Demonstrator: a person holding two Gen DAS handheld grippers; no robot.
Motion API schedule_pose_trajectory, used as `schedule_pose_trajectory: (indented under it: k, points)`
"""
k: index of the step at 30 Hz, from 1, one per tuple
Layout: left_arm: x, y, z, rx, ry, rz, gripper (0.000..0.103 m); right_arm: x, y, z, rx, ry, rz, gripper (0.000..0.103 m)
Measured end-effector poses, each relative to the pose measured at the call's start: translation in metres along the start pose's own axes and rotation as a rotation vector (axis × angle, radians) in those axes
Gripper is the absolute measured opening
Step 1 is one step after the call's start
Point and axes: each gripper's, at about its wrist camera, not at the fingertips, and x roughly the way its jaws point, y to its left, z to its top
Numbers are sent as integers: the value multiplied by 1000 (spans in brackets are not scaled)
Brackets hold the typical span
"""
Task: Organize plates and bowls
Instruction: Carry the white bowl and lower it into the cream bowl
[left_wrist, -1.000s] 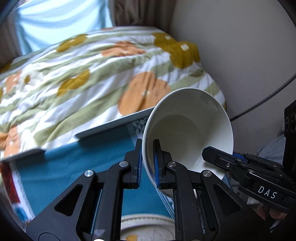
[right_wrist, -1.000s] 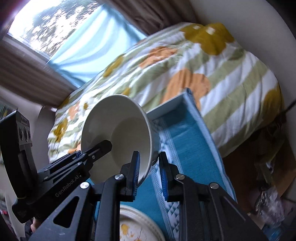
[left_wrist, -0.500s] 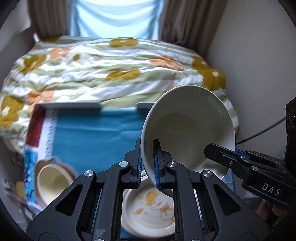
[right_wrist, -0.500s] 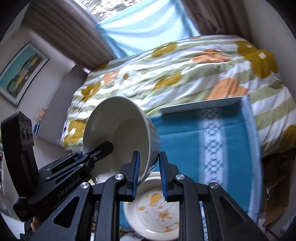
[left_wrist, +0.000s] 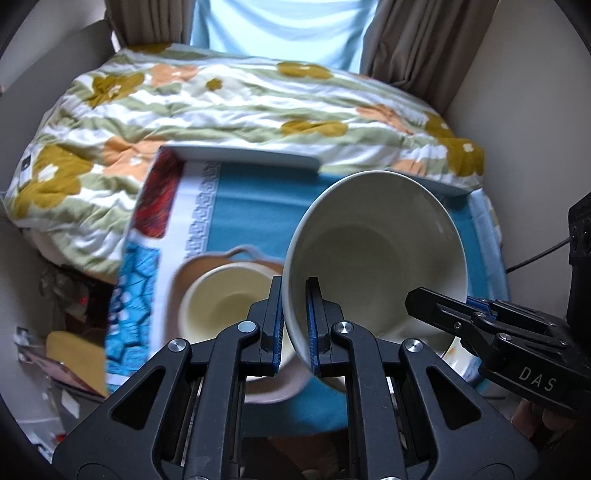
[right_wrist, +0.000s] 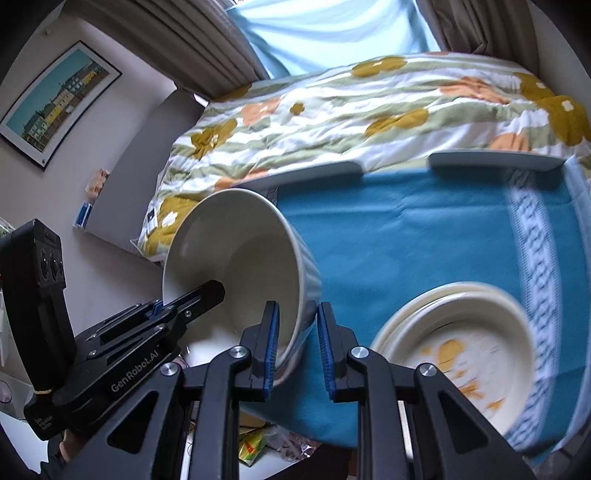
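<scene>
A large white bowl with a ribbed outside hangs tilted above the table, held by both grippers at opposite sides of its rim. My left gripper is shut on the rim's near left part. My right gripper is shut on the bowl at its right wall. Each gripper shows in the other's view: the right gripper and the left gripper. Below the bowl stands a cream bowl inside a tan handled dish. A stack of cream plates with orange marks lies to the right.
A teal cloth with patterned borders covers the table. Behind it is a bed with a flowered quilt, then curtains and a window. Clutter lies on the floor at the left. A wall stands close on the right.
Both grippers have carried the bowl leftward across the table. The plate stack has slid to the right in view, and the cream bowl in its tan dish has come under the held bowl.
</scene>
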Motion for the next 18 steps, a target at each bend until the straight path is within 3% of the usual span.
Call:
schedule_pose_trajectory:
  k: [8, 18]
  points:
    - [30, 54, -21, 13, 82, 22, 9, 57, 28, -19, 5, 69, -31, 19]
    - [59, 72, -31, 22, 144, 16, 9, 92, 36, -27, -1, 124, -96, 19]
